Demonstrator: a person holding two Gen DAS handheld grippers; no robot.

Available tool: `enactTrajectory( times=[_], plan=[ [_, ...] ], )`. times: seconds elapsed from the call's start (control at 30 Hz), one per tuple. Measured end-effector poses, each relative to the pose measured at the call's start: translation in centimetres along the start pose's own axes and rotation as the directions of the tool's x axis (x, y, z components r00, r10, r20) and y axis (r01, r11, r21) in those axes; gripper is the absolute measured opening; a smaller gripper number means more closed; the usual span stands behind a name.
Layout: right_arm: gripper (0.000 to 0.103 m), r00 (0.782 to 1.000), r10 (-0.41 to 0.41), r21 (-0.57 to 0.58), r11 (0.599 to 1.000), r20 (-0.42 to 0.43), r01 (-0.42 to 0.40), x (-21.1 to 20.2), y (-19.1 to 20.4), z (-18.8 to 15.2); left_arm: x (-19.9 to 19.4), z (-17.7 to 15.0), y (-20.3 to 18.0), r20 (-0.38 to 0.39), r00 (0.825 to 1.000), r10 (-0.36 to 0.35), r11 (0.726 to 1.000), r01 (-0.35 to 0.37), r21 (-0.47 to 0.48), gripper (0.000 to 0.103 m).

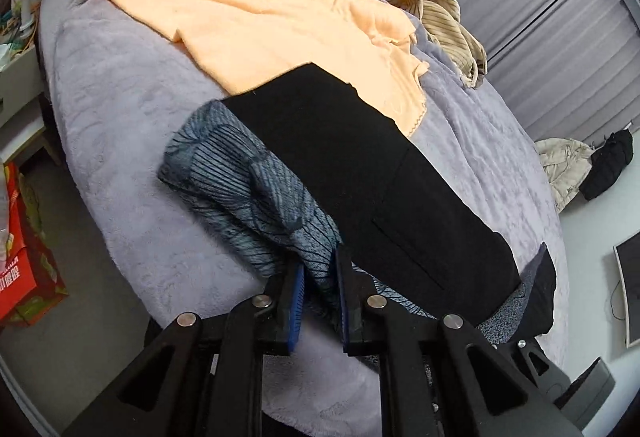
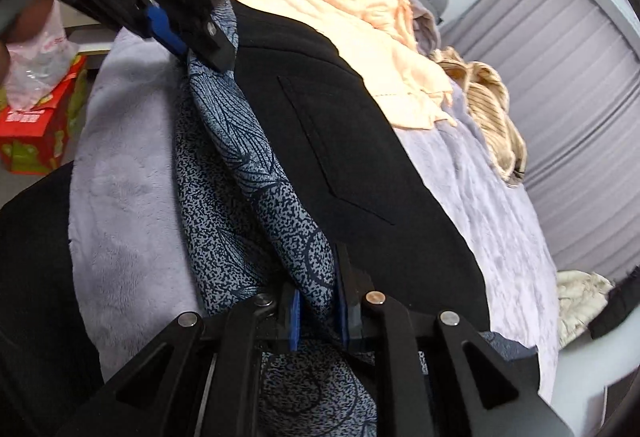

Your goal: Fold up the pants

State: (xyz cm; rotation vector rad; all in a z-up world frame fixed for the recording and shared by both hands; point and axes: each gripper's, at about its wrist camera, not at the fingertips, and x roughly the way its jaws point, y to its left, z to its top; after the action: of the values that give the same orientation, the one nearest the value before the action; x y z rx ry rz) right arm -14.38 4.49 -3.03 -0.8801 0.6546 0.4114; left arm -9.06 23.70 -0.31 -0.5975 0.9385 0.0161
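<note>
The blue-grey patterned pants (image 1: 240,181) lie bunched along the near edge of the bed, partly under a flat black garment (image 1: 352,173). My left gripper (image 1: 320,277) is shut on a fold of the patterned pants. In the right wrist view the pants (image 2: 248,173) run from the top left down to my right gripper (image 2: 318,301), which is shut on their near end. My left gripper (image 2: 192,45) shows there at the top left, clamped on the far end of the same fabric. The black garment (image 2: 344,141) lies beside the pants on the right.
A lilac plush blanket (image 1: 120,117) covers the bed. An orange garment (image 1: 264,5) and a tan striped garment (image 1: 444,21) lie further back. A red box (image 2: 36,125) stands on the floor at the left. Grey pleated curtains (image 2: 560,97) hang at the right.
</note>
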Motion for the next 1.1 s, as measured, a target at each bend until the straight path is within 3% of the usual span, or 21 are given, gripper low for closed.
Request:
enactTrajectory(
  times=[0.07,0.13,0.17,0.3,0.37,0.4,0.43,0.47,0.5,0.57,0.67,0.73,0.8,0.9,0.97,1.03,1.1],
  plan=[
    [0.018,0.999,-0.035,0.0,0.999,0.015,0.035,0.3,0.2,-0.3,-1.6,0.5,0.6,0.06,0.99,0.126,0.992,-0.127,0.014,0.014],
    [0.018,0.998,-0.053,-0.009,0.999,0.041,0.053,0.9,0.2,-0.9,-3.2,0.7,0.7,0.15,0.955,0.254,0.963,-0.263,0.048,0.014],
    [0.018,0.997,-0.058,-0.007,0.998,0.054,0.058,0.9,0.3,-1.1,-3.7,0.9,0.6,0.166,0.95,0.263,0.959,-0.276,0.061,0.014],
    [0.027,0.995,-0.087,0.016,0.996,0.044,0.086,-0.3,0.5,-1.1,-3.4,1.7,-1.5,0.127,0.982,0.141,0.984,-0.153,0.096,0.014],
    [0.052,0.995,-0.092,0.049,0.995,0.038,0.09,-0.9,0.0,-1.1,-2.4,2.3,-3.5,0.117,0.987,0.112,0.982,-0.127,0.137,0.014],
    [0.084,0.995,-0.089,0.072,0.994,0.041,0.085,-1.4,-0.5,-1.1,-1.7,2.5,-4.5,0.104,0.991,0.087,0.981,-0.103,0.166,0.015],
    [0.102,0.995,-0.078,0.097,0.993,0.059,0.072,-2.1,-1.1,-1.1,-0.8,2.9,-5.6,0.085,0.995,0.06,0.978,-0.076,0.192,0.024],
    [0.103,0.994,-0.058,0.122,0.991,0.088,0.047,-2.9,-1.6,-1.3,0.4,3.1,-6.6,0.057,0.998,0.04,0.976,-0.051,0.211,0.069],
    [0.103,0.993,-0.048,0.134,0.99,0.105,0.034,-3.8,-2.0,-1.6,1.5,3.1,-7.2,0.046,0.999,0.029,0.974,-0.039,0.224,0.103],
    [0.103,0.993,-0.078,0.156,0.986,0.092,0.063,-4.8,-2.7,-2.2,3.5,2.3,-7.9,0.043,0.995,0.093,0.968,-0.1,0.232,0.102],
    [0.103,0.994,-0.071,0.283,0.958,0.083,0.044,-6.2,-5.8,-4.1,5.3,-0.2,-7.7,0.017,0.984,0.178,0.932,-0.174,0.317,0.102],
    [0.103,0.997,-0.054,0.419,0.908,0.05,0.029,-6.1,-9.6,-6.0,5.0,-2.1,-6.9,0.044,0.973,0.226,0.905,-0.226,0.361,0.102],
    [0.103,0.998,-0.065,0.531,0.846,-0.001,0.056,-4.9,-13.7,-8.0,3.6,-3.3,-6.2,0.076,0.972,0.223,0.893,-0.236,0.383,0.103],
    [0.103,0.986,-0.111,0.655,0.737,-0.126,0.166,-2.2,-20.5,-10.2,2.2,-3.0,-4.6,0.056,0.969,0.239,0.911,-0.244,0.333,0.103],
    [0.103,0.977,-0.085,0.755,0.624,-0.195,0.205,0.5,-25.5,-11.5,1.9,-2.4,-4.0,0.052,0.959,0.278,0.912,-0.281,0.299,0.102],
    [0.103,0.95,-0.02,0.825,0.49,-0.312,0.282,4.1,-29.5,-12.8,1.3,-1.9,-4.5,0.075,0.956,0.283,0.906,-0.293,0.306,0.102],
    [0.103,0.888,0.069,0.825,0.407,-0.456,0.392,8.3,-32.5,-13.8,0.6,-1.8,-6.3,0.108,0.962,0.249,0.902,-0.271,0.336,0.102]
  ],
)
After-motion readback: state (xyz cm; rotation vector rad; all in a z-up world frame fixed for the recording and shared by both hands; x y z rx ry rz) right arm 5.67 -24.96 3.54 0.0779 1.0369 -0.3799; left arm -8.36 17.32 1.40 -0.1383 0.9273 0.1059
